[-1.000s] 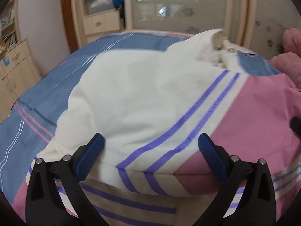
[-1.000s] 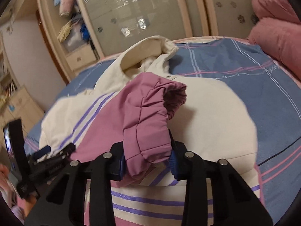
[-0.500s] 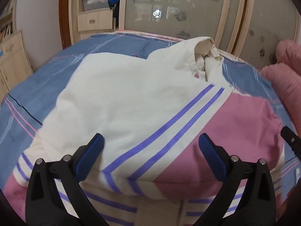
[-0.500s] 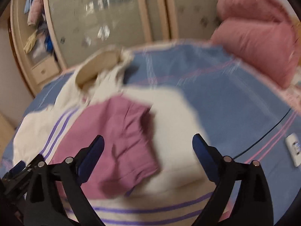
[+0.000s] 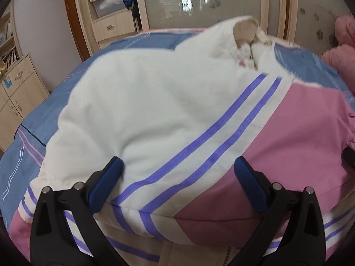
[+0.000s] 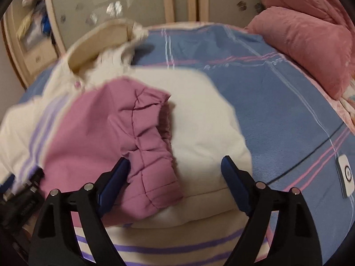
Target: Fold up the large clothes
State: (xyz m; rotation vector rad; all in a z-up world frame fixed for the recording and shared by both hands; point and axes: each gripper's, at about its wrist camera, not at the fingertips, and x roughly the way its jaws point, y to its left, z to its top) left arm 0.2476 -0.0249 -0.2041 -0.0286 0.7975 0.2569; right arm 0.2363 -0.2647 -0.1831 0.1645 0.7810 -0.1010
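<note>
A puffy jacket (image 5: 155, 110), cream with purple stripes and pink sleeves, lies on the bed, its hood (image 5: 244, 28) at the far end. A sleeve is folded across its body. My left gripper (image 5: 177, 177) is open and empty, low over the jacket's near fold. In the right wrist view the pink sleeve cuff (image 6: 146, 146) lies loose on the cream jacket body (image 6: 199, 119). My right gripper (image 6: 175, 177) is open and empty just behind the cuff.
The bed has a blue striped sheet (image 6: 277, 93). Pink pillows (image 6: 306, 44) lie at the right. A small white remote (image 6: 346, 175) lies on the sheet at the right. A wardrobe (image 5: 199, 0) and wooden drawers (image 5: 15, 93) stand beyond the bed.
My right gripper has opened and let go of the pink sleeve cuff, which now lies on the jacket. My left gripper stayed open and shifted slightly over the fold.
</note>
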